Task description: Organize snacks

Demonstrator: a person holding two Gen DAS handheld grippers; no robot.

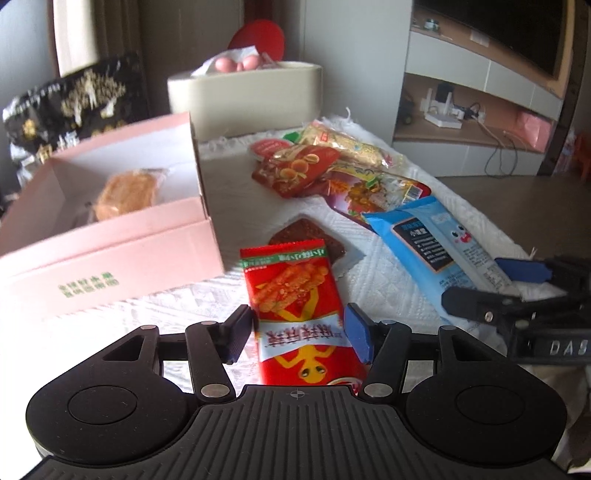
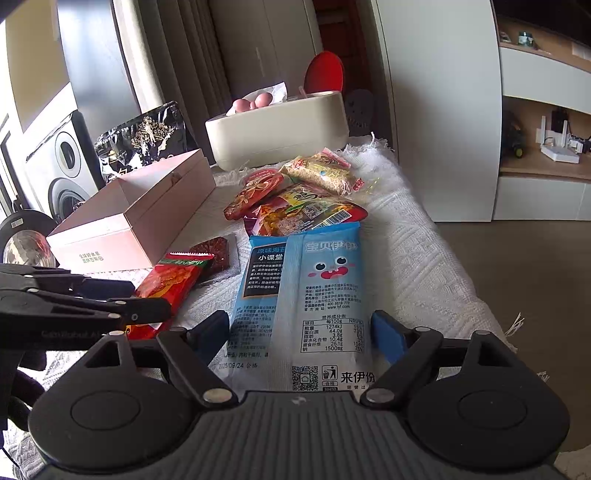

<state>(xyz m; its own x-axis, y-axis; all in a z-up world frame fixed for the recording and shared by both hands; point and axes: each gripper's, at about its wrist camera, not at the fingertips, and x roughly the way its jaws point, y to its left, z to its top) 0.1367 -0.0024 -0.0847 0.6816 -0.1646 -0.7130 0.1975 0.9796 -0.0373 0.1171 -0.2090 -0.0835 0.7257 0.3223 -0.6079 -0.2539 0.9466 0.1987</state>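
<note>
While left gripper (image 1: 299,334) straddles red snack pack (image 1: 295,310) unclosed, right gripper (image 2: 301,338) spread around blue packet (image 2: 317,295)

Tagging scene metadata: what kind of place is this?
Most likely a home living room: a dark wall-mounted TV above a white shelf unit with a white router, and a white textured cloth-covered table.

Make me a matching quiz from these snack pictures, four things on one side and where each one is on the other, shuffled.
Things:
1. red snack packet
2. light blue seaweed packet
3. wrapped cake
4. pink eggs

Places:
A. in the cream container
B. between the right gripper fingers
C. inside the pink box
D. between the left gripper fingers

Pairs: 1-D, 2-B, 3-C, 4-A
</note>
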